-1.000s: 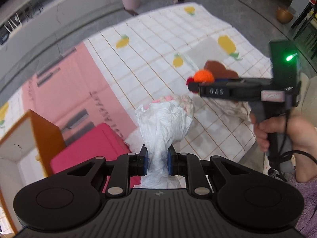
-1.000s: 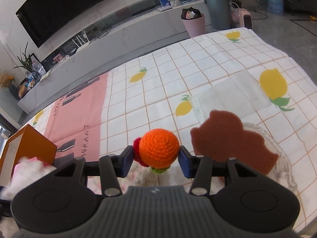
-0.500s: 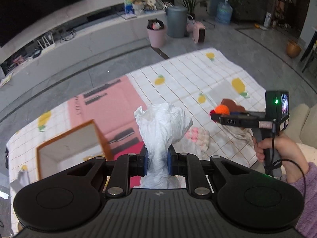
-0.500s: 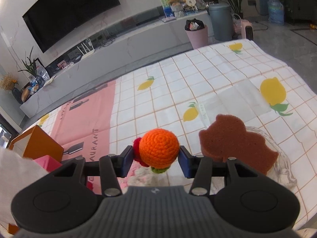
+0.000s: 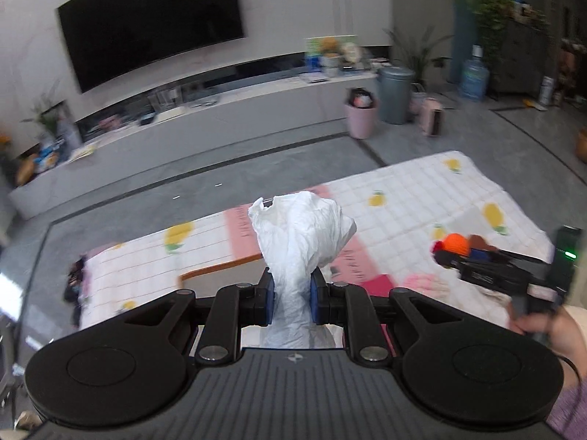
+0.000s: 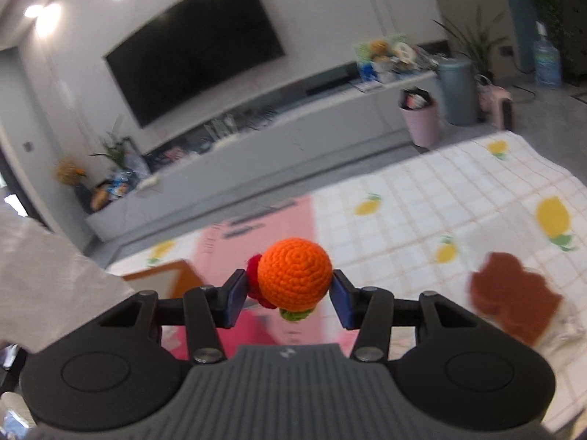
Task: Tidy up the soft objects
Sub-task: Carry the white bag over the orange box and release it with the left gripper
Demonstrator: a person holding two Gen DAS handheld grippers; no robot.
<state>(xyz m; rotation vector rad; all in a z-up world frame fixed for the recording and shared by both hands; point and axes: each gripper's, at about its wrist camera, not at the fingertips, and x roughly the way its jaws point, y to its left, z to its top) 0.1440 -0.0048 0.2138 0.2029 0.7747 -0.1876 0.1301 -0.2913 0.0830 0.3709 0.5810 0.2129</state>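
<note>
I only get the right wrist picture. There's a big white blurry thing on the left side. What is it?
Observer: It is a crumpled white plastic bag, pinched between the pads of the left hand-held gripper.
Operator: Is my orange ball in the other picture too?
Observer: Yes. The orange crochet ball sits at the tip of the right hand-held gripper, above the lemon-print cloth.
Operator: Who is holding that one?
Observer: A person's hand grips its handle, with a purple knit sleeve at the wrist.
Operator: Is anything lit on it?
Observer: A small green light glows at its back.
</note>
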